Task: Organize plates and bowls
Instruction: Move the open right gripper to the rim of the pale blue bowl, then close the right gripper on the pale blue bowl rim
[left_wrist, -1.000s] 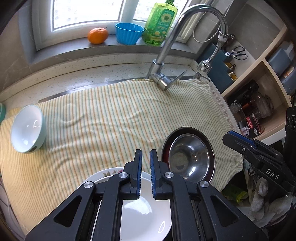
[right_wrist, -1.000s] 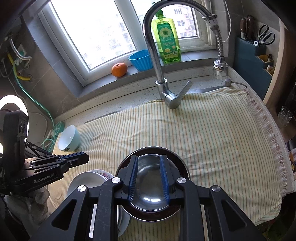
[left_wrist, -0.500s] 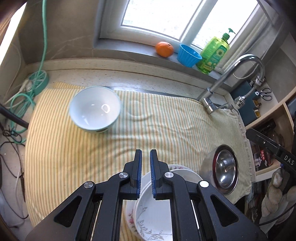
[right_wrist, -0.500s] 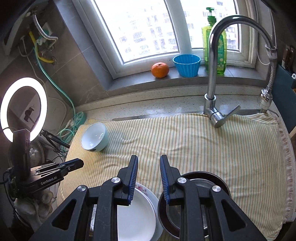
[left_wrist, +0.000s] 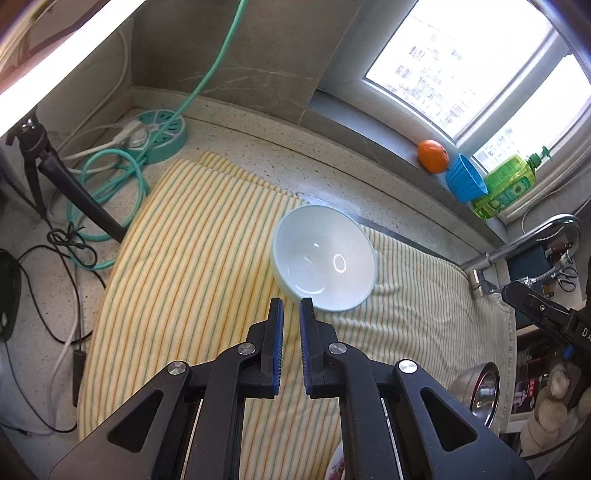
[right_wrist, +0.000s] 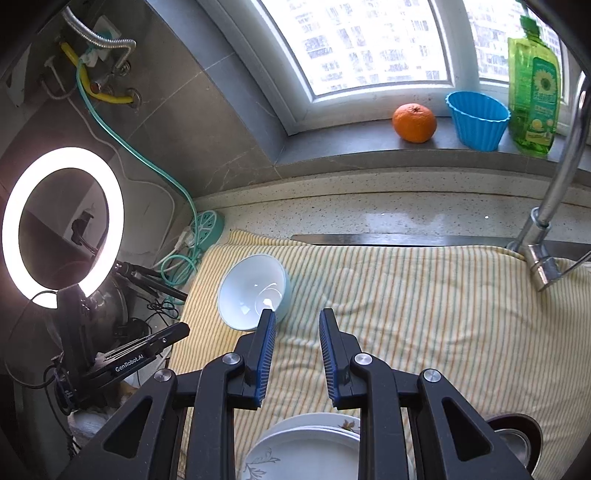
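A pale blue-green bowl (left_wrist: 324, 258) sits tilted on the striped towel (left_wrist: 192, 266), also in the right wrist view (right_wrist: 253, 291). My left gripper (left_wrist: 291, 303) is nearly shut, empty, its tips just short of the bowl's near rim. My right gripper (right_wrist: 293, 315) is open and empty, above the towel just right of the bowl. A stack of white floral plates (right_wrist: 306, 448) lies under the right gripper. A steel bowl in a dark plate (left_wrist: 480, 387) sits at the towel's right end, also in the right wrist view (right_wrist: 515, 441).
A faucet (right_wrist: 554, 206) rises at the right. An orange (right_wrist: 413, 122), a blue cup (right_wrist: 477, 120) and a green soap bottle (right_wrist: 533, 96) stand on the windowsill. A teal power strip with cables (left_wrist: 159, 138) and a ring light (right_wrist: 61, 225) are at the left.
Both grippers have swung left across the towel toward the pale bowl, which now lies close in front of the left gripper. The plates and steel bowl have dropped to the frame edges.
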